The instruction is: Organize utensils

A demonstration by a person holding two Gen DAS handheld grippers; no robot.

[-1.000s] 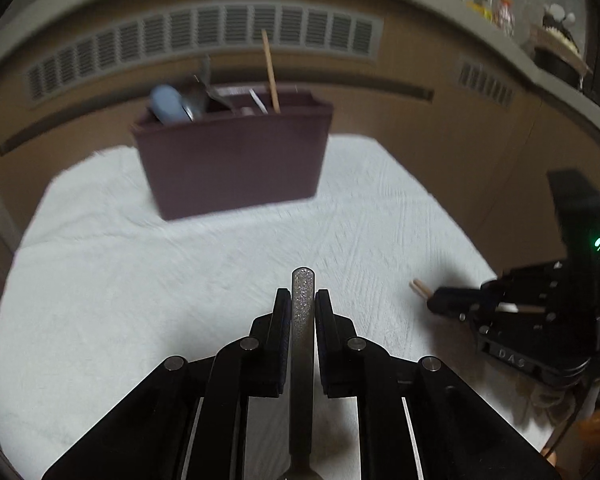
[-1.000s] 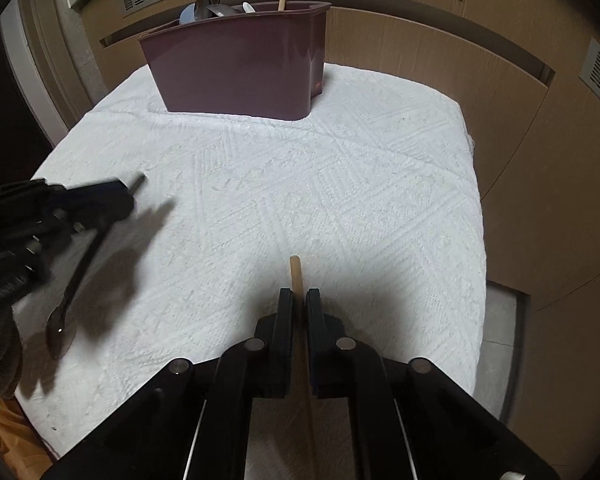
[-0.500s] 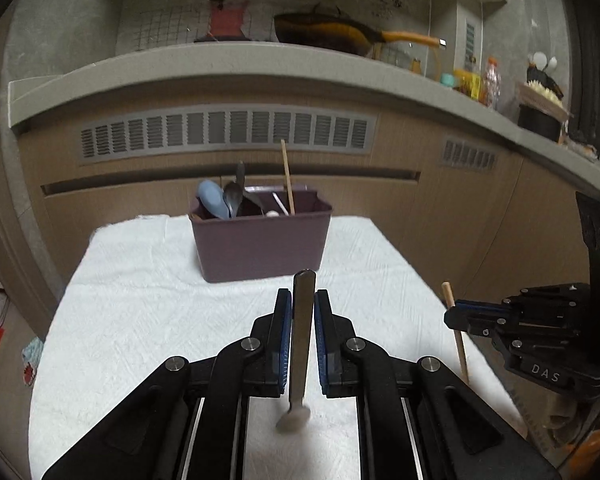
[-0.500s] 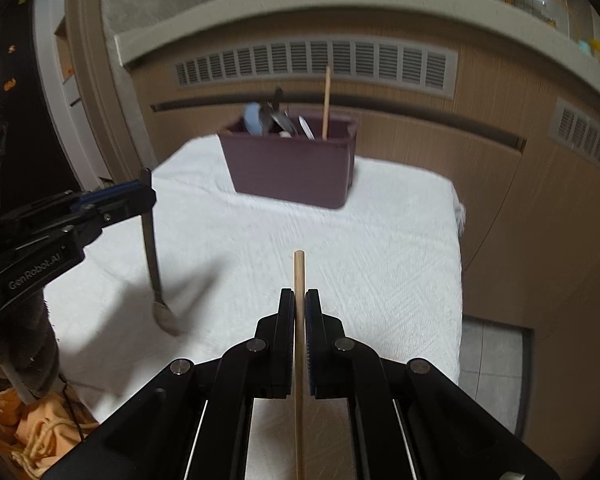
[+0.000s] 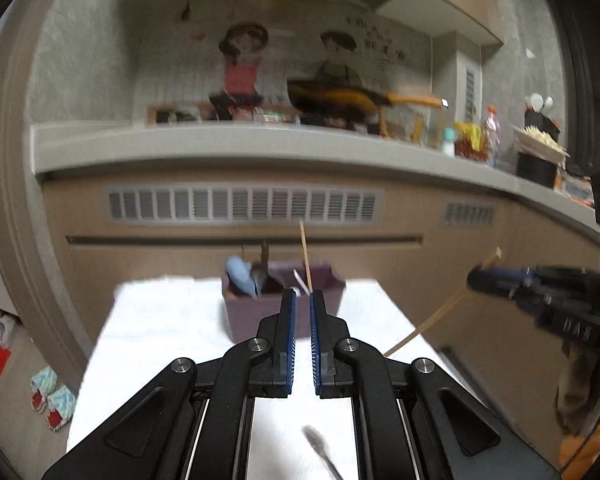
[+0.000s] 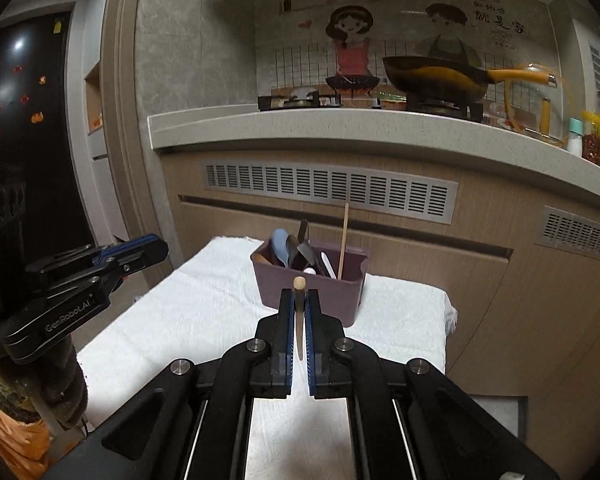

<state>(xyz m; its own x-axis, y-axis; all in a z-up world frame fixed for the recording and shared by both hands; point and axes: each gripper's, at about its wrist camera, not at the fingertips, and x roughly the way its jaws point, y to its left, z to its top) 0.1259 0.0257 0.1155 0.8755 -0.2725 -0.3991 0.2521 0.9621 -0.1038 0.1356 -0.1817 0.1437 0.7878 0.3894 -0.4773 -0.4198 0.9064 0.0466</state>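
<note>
**Chopstick raised and ready, bin straight ahead**

A grey kitchen counter (image 6: 380,132) runs behind a low table spread with a white towel (image 6: 204,304). At the far end of the towel sits a purple bin (image 6: 344,300), already stocked with spoons and one standing chopstick (image 6: 343,236) at its right-hand side.

On the near side of the bin, the right gripper (image 6: 299,294) is clamped tight on the held chopstick (image 6: 299,320). The left gripper (image 5: 303,300) is level with it and no farther from the bin. Its jaws are drawn almost together with nothing visible between the pads.

The held chopstick runs steeply up and down through the right gripper's pads. Its rounded top pokes just above the fingertips, and its lower end slants down toward the table. The bin lies dead ahead of those fingertips and lower.

A blurred spoon (image 5: 320,448) shows beneath the left gripper, well short of the bin. Whether it rests on the towel or is in the air cannot be told.

The right hand looks best placed for the next move. That would likely be to carry the chopstick forward over the bin's right-hand side and lower it end-first beside its upright mate.
</note>
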